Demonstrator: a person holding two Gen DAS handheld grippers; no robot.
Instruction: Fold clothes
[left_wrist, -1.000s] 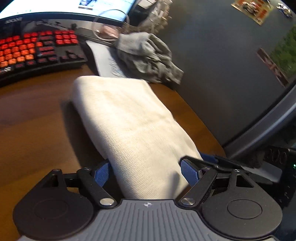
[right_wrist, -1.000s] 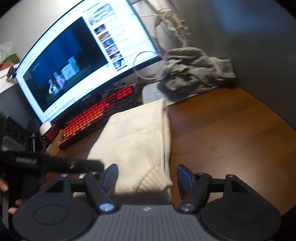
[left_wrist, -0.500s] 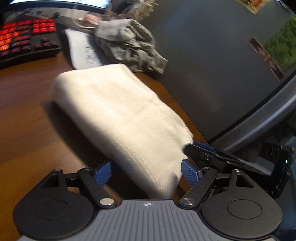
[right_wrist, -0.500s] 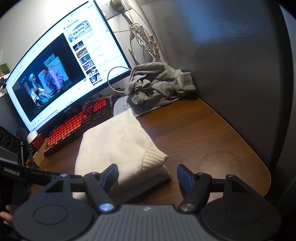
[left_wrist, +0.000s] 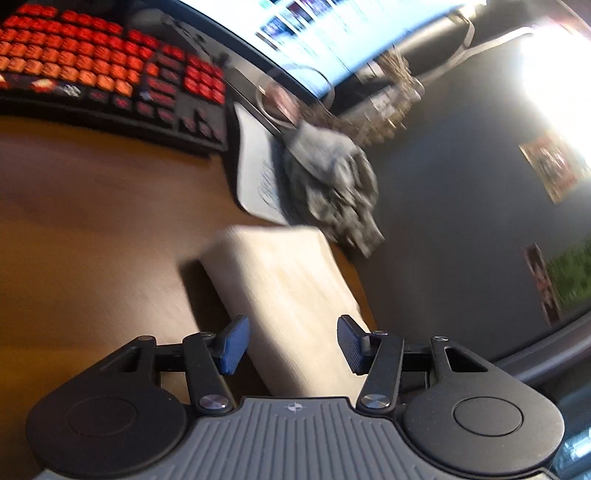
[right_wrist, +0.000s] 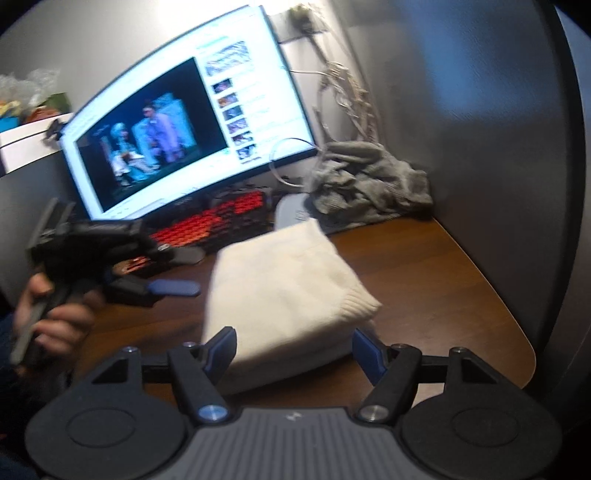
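- My left gripper (left_wrist: 291, 345) had its jaws spread wide, the blue pads either side of the near end of the folded cream sweater (left_wrist: 284, 295) without clamping it; I could not tell whether a pad brushed the fabric.
- My right gripper (right_wrist: 295, 350) likewise had its jaws wide apart, framing the near edge of the same cream sweater (right_wrist: 284, 291) and gripping nothing.
- From the right wrist view, my left gripper (right_wrist: 173, 288) showed at the left, held in my left hand (right_wrist: 55, 314), its blue pad just beside the sweater's left edge.
- The one cream sweater lay folded into a thick stack on the wooden desk (right_wrist: 443, 295), towards the desk's right edge, ribbed hem turned to the near right.
- One crumpled grey garment (right_wrist: 369, 181) sat heaped at the far right corner of the desk, against the dark wall, partly over a pale mat (left_wrist: 255, 177).
- One keyboard (left_wrist: 103, 81) with red-lit keys ran along the far edge of the desk, below one lit monitor (right_wrist: 177, 129).
- Both wrist views were blurred, so finer detail could not be read.
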